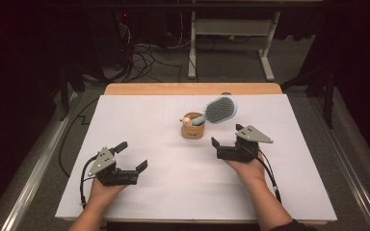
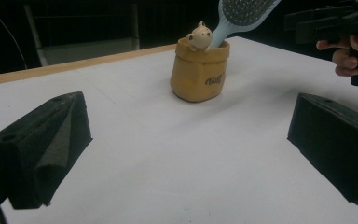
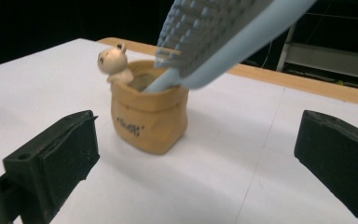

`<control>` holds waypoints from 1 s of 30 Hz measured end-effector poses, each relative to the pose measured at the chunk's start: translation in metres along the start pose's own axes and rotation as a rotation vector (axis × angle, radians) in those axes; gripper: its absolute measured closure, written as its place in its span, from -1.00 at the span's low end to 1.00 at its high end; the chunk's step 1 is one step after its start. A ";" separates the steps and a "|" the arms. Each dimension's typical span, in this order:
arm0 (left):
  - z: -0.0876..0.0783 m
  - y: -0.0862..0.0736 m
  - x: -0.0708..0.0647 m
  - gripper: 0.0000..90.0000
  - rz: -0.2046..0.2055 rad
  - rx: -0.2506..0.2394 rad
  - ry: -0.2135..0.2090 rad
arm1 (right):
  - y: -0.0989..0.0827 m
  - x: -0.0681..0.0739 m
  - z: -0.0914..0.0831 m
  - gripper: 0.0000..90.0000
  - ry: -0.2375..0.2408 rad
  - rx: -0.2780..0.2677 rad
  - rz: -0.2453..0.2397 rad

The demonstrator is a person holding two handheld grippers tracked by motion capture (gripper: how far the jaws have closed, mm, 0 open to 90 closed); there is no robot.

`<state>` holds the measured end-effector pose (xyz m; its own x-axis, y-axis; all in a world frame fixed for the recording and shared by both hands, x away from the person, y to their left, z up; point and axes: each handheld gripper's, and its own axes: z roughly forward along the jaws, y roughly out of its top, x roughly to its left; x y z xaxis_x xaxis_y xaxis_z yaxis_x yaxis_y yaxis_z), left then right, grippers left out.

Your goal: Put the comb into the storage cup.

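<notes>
- Right gripper (image 1: 226, 136) sits just off the tan holder (image 1: 192, 129), at roughly four o'clock from it in the high view — jaws spread wide, nothing between them.
- In the right gripper view that same holder (image 3: 150, 121) stands close ahead between the two black jaws, upright on the white table (image 1: 173, 192), touching neither jaw.
- Pale blue hairbrush (image 1: 218, 110) is parked handle-down in the holder, its head leaning out toward two o'clock, bristles facing up in the high view.
- A little bear figure (image 1: 186, 121) perches on the holder's rim, at nine o'clock from the brush handle.
- Left gripper (image 1: 132, 157) rests well apart, at about eight o'clock from the holder — jaws gaping too, empty, just bare table between them in the left gripper view.
</notes>
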<state>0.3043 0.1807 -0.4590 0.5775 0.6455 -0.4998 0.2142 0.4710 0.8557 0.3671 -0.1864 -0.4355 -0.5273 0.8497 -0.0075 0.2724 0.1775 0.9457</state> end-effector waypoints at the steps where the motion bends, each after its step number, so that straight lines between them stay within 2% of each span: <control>1: 0.000 0.000 0.000 -0.99 -0.002 0.001 0.001 | -0.003 0.001 -0.002 -0.99 0.005 0.002 -0.003; 7: -0.001 0.002 0.000 -0.99 -0.003 0.000 -0.005 | -0.017 0.004 -0.021 -0.99 0.019 -0.010 -0.024; 14: -0.004 0.003 0.000 -0.99 0.004 0.008 -0.002 | -0.034 0.004 -0.056 -0.99 0.012 -0.025 -0.053; 22: -0.011 0.005 -0.007 -0.99 0.016 0.002 -0.016 | -0.048 -0.012 -0.098 -0.99 -0.036 -0.098 -0.018; 24: -0.015 0.003 -0.008 -0.99 0.028 0.009 -0.017 | -0.053 -0.017 -0.108 -0.99 -0.053 -0.103 -0.015; 30: -0.021 0.001 -0.008 -0.99 0.018 0.012 -0.009 | -0.065 -0.025 -0.127 -0.99 -0.070 -0.102 0.013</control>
<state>0.2833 0.1886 -0.4571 0.5885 0.6484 -0.4830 0.2130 0.4519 0.8663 0.2607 -0.2822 -0.4557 -0.4658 0.8848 -0.0148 0.1936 0.1182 0.9739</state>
